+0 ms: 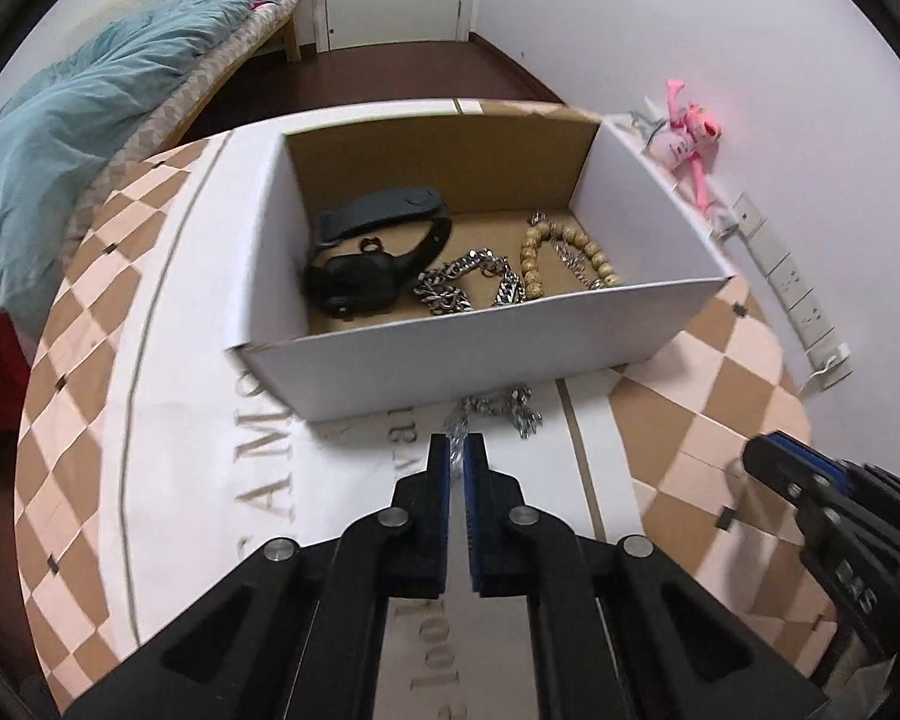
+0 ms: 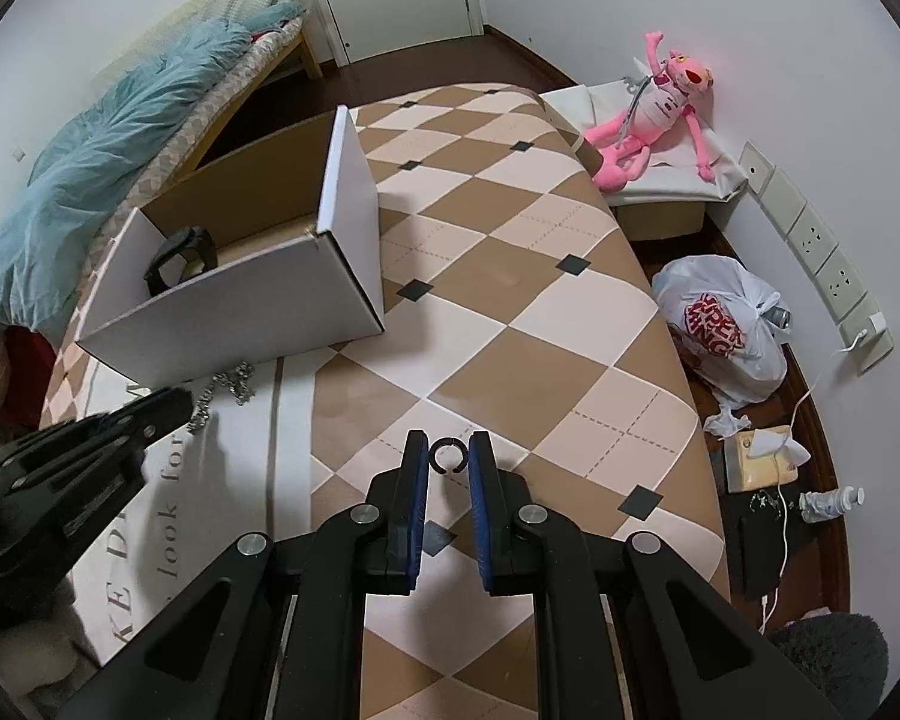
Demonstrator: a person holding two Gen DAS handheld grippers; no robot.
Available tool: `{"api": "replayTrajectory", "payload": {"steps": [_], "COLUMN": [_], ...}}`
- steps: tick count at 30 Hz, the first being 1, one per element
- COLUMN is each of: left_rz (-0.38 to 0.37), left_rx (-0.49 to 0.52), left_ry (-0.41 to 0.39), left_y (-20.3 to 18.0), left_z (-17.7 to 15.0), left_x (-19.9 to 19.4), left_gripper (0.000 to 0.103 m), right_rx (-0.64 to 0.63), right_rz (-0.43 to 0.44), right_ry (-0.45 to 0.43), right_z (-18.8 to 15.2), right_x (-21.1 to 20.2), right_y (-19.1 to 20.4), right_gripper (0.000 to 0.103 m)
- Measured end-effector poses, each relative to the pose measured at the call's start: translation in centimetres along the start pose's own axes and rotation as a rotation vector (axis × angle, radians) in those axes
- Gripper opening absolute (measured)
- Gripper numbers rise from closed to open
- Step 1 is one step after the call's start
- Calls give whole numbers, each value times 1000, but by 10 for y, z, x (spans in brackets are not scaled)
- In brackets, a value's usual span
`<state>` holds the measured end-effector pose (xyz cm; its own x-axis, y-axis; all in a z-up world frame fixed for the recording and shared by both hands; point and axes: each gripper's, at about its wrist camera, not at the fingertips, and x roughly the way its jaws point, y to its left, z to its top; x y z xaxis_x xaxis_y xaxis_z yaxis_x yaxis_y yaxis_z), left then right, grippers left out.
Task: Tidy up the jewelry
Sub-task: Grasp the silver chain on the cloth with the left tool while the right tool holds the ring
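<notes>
Left gripper [image 1: 457, 450] pinches one end of the silver chain [image 1: 501, 408], the rest trailing ahead toward the box [image 1: 450, 372] (presumably its destination); right gripper [image 2: 448, 456] clamps a black ring [image 2: 448, 457].

White box [image 1: 450, 372] walls block the front, open top passable, checkered mat [image 2: 540, 312] clear rightward
</notes>
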<state>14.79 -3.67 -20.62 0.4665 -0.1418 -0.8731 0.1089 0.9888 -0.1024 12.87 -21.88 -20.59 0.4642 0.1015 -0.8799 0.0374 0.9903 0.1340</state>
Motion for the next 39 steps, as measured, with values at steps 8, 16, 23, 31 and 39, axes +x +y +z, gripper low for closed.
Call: {"api": "replayTrajectory", "payload": {"steps": [8,16,23,31,39], "left_rz": [-42,99,250,298,212], "left_rx": [-46,-128,-74,-58,16], "left_ry": [-26,21,9,-2,-26], "left_y": [17,-3,-24,-30,-42], "left_z": [-11,-6,1,12,14], "left_x": [-37,1,25,44,43], "left_gripper": [2,81,91,90,7], "right_rx": [9,89,134,147,152], "right_rz": [41,-1,-20,-29,-38], "right_ry": [-19,-25,-25,-23,-12], "right_z": [1,-2,-1,0,-1], "right_x": [-16,-8,-1,5,9], "right_y": [1,-21,-38,-43,-44], "right_gripper": [14,14,14,14,14]}}
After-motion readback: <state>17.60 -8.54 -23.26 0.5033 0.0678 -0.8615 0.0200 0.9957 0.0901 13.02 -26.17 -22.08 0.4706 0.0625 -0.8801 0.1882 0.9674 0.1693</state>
